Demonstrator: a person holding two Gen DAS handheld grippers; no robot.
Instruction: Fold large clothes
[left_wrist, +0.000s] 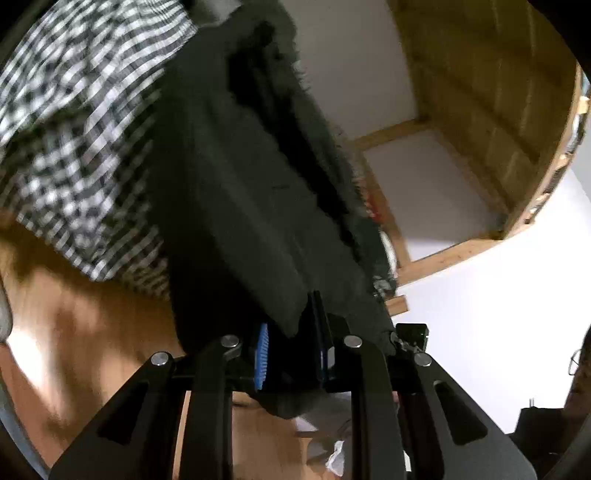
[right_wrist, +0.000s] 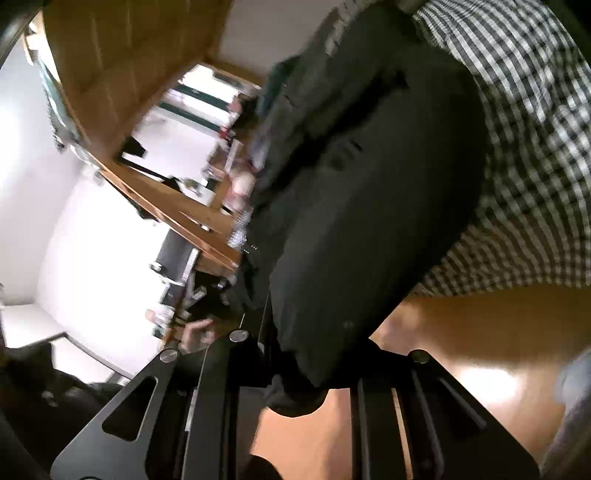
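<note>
Between the blue pads of the left gripper (left_wrist: 291, 354) a black garment (left_wrist: 236, 192) is clamped; the right gripper (right_wrist: 291, 354) pinches its other edge. It stretches toward twelve o'clock, onto checked cloth (left_wrist: 74, 122). Keep both corners level, fabric taut.

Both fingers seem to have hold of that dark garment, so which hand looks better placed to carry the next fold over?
Probably the left gripper: its fingers visibly pinch an edge of the dark garment. The right gripper also grips cloth, but its fingers are largely hidden.
</note>
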